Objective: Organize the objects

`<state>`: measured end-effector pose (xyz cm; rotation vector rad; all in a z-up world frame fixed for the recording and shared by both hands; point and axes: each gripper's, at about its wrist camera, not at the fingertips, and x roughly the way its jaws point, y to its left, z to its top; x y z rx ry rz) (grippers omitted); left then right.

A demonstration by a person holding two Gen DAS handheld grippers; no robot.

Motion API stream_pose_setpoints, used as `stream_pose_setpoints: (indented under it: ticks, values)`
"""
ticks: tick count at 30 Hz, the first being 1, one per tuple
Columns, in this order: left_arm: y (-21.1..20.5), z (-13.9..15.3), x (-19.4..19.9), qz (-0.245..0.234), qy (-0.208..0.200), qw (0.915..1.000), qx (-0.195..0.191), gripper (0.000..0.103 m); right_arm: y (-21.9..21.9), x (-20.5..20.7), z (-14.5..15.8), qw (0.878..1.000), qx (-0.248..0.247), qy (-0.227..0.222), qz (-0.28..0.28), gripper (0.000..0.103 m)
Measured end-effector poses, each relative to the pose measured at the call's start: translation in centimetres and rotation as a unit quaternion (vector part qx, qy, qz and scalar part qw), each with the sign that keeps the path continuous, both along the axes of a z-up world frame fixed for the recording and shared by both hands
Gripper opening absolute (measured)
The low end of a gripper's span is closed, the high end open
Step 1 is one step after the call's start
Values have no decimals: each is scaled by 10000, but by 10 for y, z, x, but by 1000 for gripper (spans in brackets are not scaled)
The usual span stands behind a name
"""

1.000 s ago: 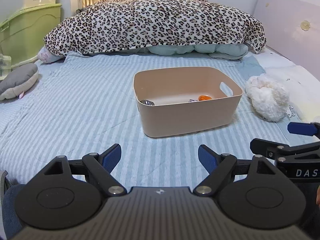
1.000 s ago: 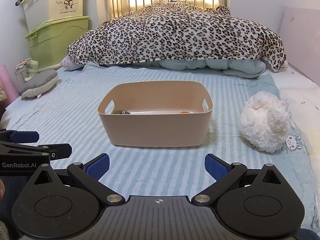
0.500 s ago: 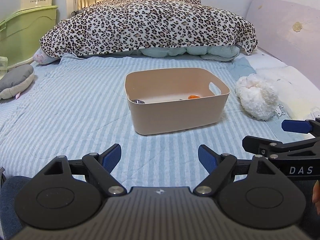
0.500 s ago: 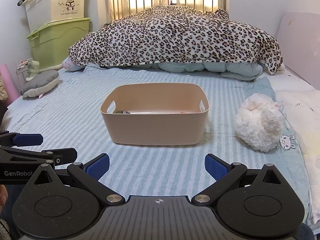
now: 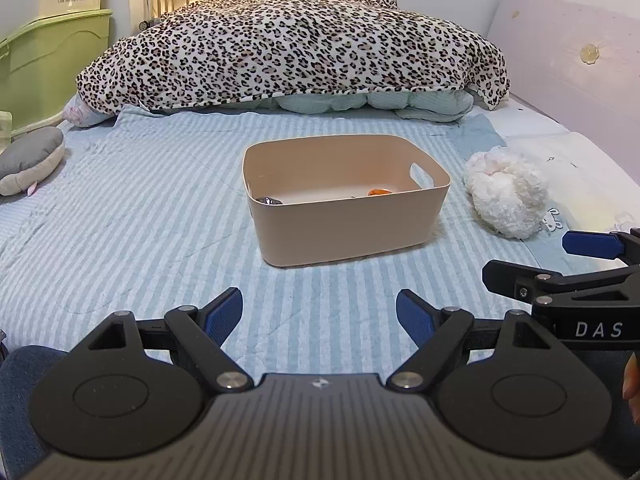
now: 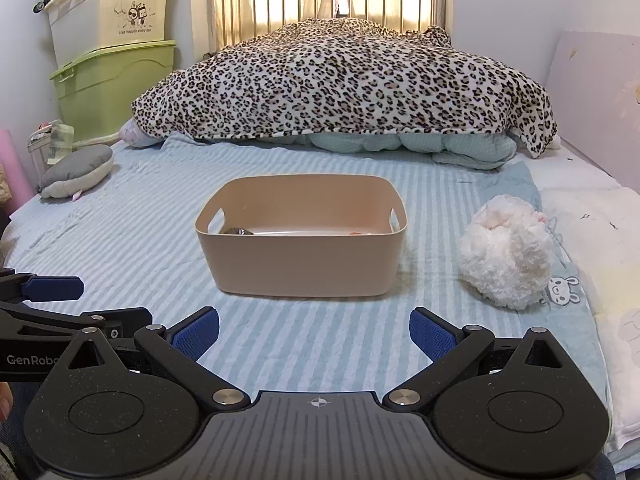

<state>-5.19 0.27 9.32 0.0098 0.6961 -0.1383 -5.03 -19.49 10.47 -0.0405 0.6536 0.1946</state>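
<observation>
Two grippers are held low over the near end of a bed, side by side. The left gripper (image 5: 319, 316) has its two blue-padded fingers spread wide with nothing between them; the right gripper (image 6: 314, 332) is likewise spread wide and holds nothing. Each shows at the edge of the other's view.

One beige plastic bin (image 5: 352, 228) (image 6: 302, 262) stands upright on the blue-and-white striped sheet (image 5: 132, 232) (image 6: 132, 232), ahead of both grippers and apart from them. It has two cut-out handles, one in each short wall. Inside, two small things are visible: one dark grey item (image 5: 270, 200) (image 6: 239, 231) in the near left corner and one orange item (image 5: 379, 192) (image 6: 354, 233) toward the right side; what they are is too small to tell.

One white fluffy plush toy (image 5: 506, 194) (image 6: 506, 250) lies on the sheet to the right of the bin, near it but not touching. One grey cushion (image 5: 30, 160) (image 6: 76, 170) rests at the left edge of the bed. One leopard-print blanket (image 5: 292, 44) (image 6: 344, 80) is heaped over pale green bedding at the far end. Two storage boxes stand stacked on the left, a cream box (image 6: 106, 8) on a green box (image 6: 116, 86)
</observation>
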Motion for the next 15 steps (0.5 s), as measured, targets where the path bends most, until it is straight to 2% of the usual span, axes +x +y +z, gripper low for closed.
stream_pose_setpoints:
  ticks: [15]
  values:
    - [4,-3,6,3,132,9998,-140,85,1,5,-6,9999,-71,131,3,103]
